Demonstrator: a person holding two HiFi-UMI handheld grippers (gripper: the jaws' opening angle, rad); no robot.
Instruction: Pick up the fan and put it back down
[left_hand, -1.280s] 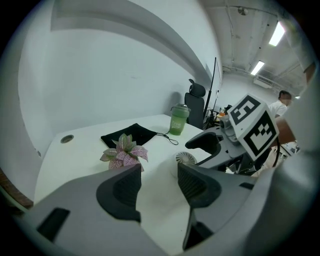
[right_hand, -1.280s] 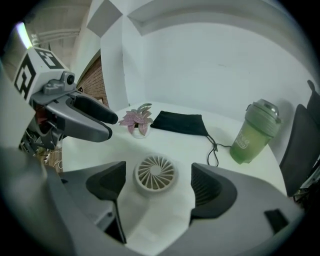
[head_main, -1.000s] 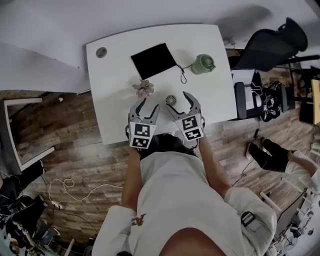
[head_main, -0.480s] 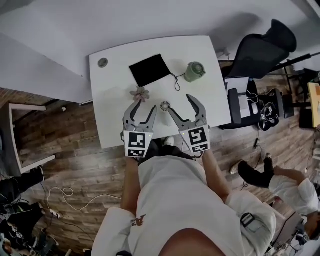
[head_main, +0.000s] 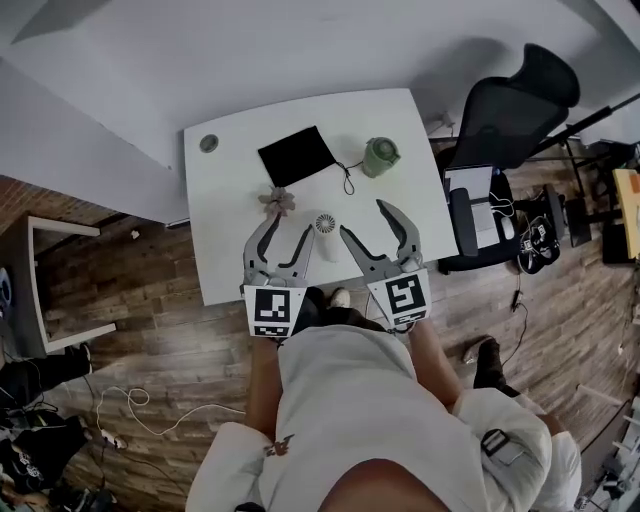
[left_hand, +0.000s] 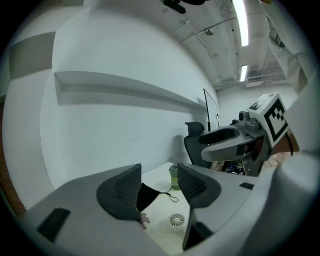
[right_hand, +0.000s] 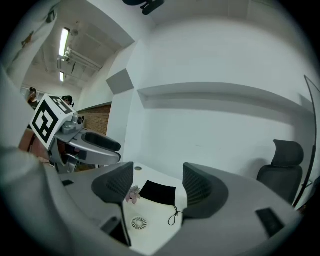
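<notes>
Head view: fan (head_main: 324, 223) on table (head_main: 225, 250), between the two claws, below them.
Left gripper (head_main: 289, 226): jaws apart, empty.
Right gripper (head_main: 365, 219): jaws just been closing, narrow gap, nothing between.

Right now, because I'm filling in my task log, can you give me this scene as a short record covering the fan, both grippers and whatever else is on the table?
fan: small white fan lying grille-up on the white table, held by neither gripper
left gripper: above the table, jaws apart, nothing between them
right gripper: above the table, jaws apart but just been closing, nothing between them
other items on table: black pouch with a cord, green cup, pink flower
beside table: black office chair
</notes>
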